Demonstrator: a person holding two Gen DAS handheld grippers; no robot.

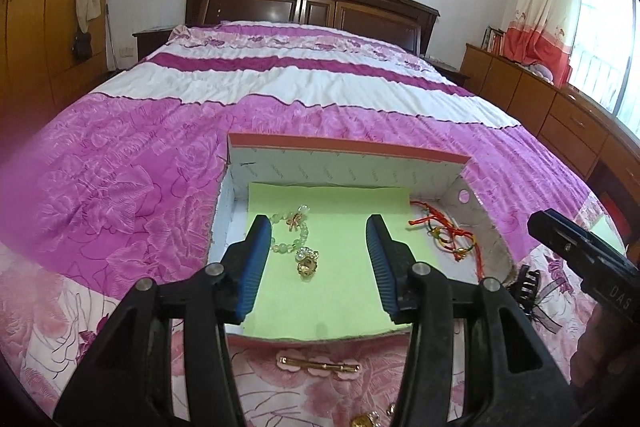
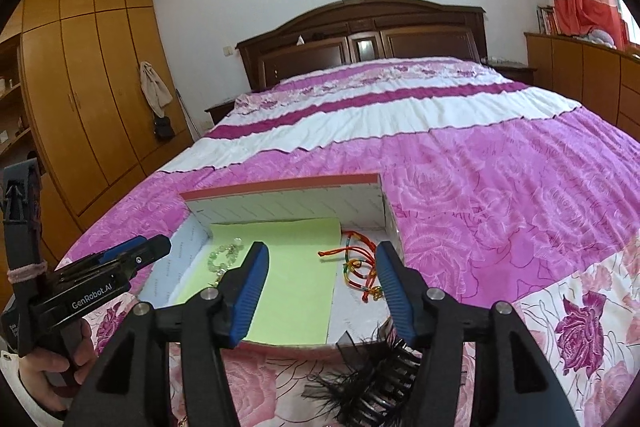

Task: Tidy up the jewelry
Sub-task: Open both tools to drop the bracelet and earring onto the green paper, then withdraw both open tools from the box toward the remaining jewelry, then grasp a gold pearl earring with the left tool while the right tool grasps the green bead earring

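A shallow cardboard box with a red rim lies on the bed, lined with green paper. On the paper lie a pale green bead bracelet and a gold charm. Red and multicoloured string bracelets lie on the box's right side. My left gripper hovers open over the paper with nothing between its fingers. In the right wrist view my right gripper is open and empty over the box, with the string bracelets just inside its right finger. The bead bracelet lies by its left finger.
A pink and gold hair clip lies on the bedspread in front of the box. A black feathered hair claw sits at the box's near right corner. A hand holds the left gripper. Wardrobes stand left, drawers right.
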